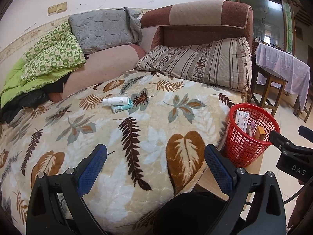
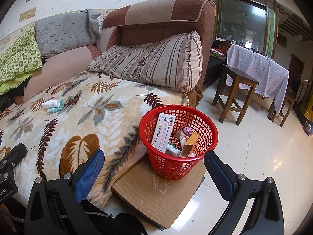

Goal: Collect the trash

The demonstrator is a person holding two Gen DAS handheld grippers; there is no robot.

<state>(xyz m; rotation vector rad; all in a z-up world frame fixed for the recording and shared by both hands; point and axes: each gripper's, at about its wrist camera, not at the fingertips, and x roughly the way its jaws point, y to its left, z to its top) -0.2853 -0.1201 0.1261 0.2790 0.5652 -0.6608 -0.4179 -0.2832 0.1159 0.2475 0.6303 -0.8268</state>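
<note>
A white spray bottle (image 1: 115, 100) lies on a small teal box (image 1: 121, 107) in the middle of the leaf-patterned blanket (image 1: 148, 129); the same bottle (image 2: 51, 103) and box (image 2: 55, 109) show far left in the right wrist view. A red mesh basket (image 2: 177, 143) stands on a tan mat beside the sofa and holds a white medicine carton (image 2: 163, 132), an orange-brown box and wrappers. My left gripper (image 1: 155, 161) is open and empty over the blanket's near edge. My right gripper (image 2: 154, 166) is open and empty, just in front of the basket (image 1: 252, 137).
A striped cushion (image 1: 197, 62), a grey cushion (image 1: 103, 30) and a green checked quilt (image 1: 50, 54) lie on the brown sofa. A wooden stool (image 2: 236, 92) and a table under a lilac cloth (image 2: 260, 68) stand on the tiled floor to the right.
</note>
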